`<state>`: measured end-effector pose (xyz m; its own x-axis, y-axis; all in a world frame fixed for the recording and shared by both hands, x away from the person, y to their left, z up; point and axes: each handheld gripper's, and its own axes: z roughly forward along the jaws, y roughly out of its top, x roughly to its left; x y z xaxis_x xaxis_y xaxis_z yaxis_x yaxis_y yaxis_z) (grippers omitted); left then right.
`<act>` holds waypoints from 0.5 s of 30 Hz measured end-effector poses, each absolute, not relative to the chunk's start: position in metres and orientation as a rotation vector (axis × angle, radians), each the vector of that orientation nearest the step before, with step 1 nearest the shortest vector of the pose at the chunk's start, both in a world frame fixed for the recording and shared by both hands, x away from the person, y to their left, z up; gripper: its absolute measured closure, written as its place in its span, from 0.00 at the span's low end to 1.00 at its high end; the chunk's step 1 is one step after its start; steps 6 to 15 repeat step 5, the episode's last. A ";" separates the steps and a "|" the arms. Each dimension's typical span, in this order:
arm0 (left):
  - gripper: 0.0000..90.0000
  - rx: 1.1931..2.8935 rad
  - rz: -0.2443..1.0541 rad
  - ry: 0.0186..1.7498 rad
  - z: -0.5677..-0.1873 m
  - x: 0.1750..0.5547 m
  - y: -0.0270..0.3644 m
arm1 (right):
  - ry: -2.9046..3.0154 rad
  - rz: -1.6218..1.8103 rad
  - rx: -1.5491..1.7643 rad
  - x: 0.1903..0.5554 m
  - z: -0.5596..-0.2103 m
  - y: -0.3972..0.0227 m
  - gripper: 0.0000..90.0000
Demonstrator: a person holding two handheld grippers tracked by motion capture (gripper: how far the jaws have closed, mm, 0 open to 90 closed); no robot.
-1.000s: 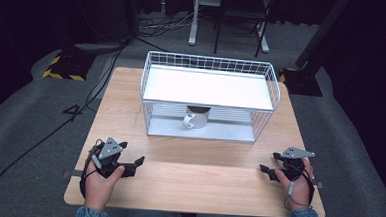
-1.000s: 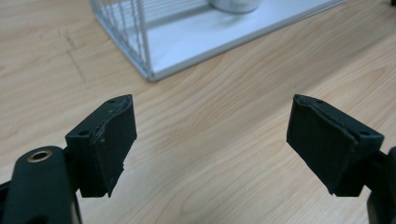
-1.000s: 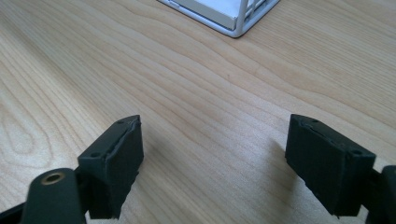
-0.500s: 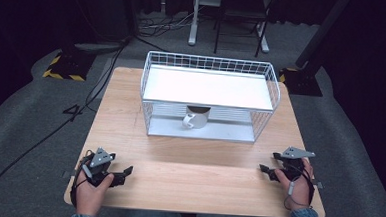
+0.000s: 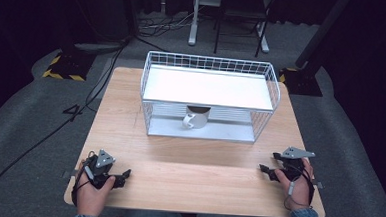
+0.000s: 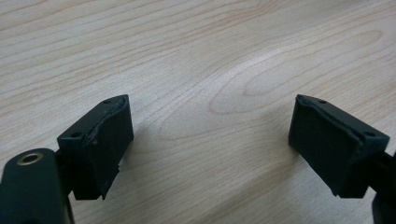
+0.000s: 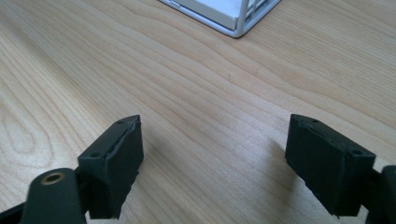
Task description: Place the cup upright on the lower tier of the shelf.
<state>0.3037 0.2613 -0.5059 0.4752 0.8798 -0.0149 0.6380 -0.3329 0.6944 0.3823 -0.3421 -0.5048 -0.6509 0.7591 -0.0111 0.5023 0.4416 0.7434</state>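
A white wire rack (image 5: 209,63) with two white shelves stands at the back middle of the wooden table (image 5: 198,161). On its lower shelf, under the upper one, sits a white mug (image 5: 194,117) with its handle toward the front left. My left gripper (image 5: 124,176) rests low near the table's front left corner, open, jaws pointing right. In the left gripper view its jaws (image 6: 210,126) stand wide apart over bare wood. My right gripper (image 5: 268,162) sits near the front right edge, open, jaws pointing left. Nothing lies between its jaws (image 7: 212,144).
A corner of the rack (image 7: 233,18) shows at the top of the right gripper view. Black cables (image 5: 92,90) run across the grey carpet left of the table. A chair base (image 5: 225,20) and dark stands are behind it.
My left gripper has drawn back toward the table's front left corner and dropped lower. The right gripper has stayed where it was.
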 end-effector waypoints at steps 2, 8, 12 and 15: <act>0.16 2.078 0.483 1.256 -0.506 0.304 0.261 | 2.354 1.043 1.075 0.382 -0.505 -0.342 0.22; 0.16 2.077 0.481 1.257 -0.506 0.303 0.261 | 2.354 1.042 1.076 0.382 -0.505 -0.342 0.22; 0.16 2.077 0.481 1.257 -0.506 0.303 0.261 | 2.354 1.042 1.076 0.382 -0.505 -0.342 0.22; 0.16 2.077 0.481 1.257 -0.506 0.303 0.261 | 2.354 1.042 1.076 0.382 -0.505 -0.342 0.22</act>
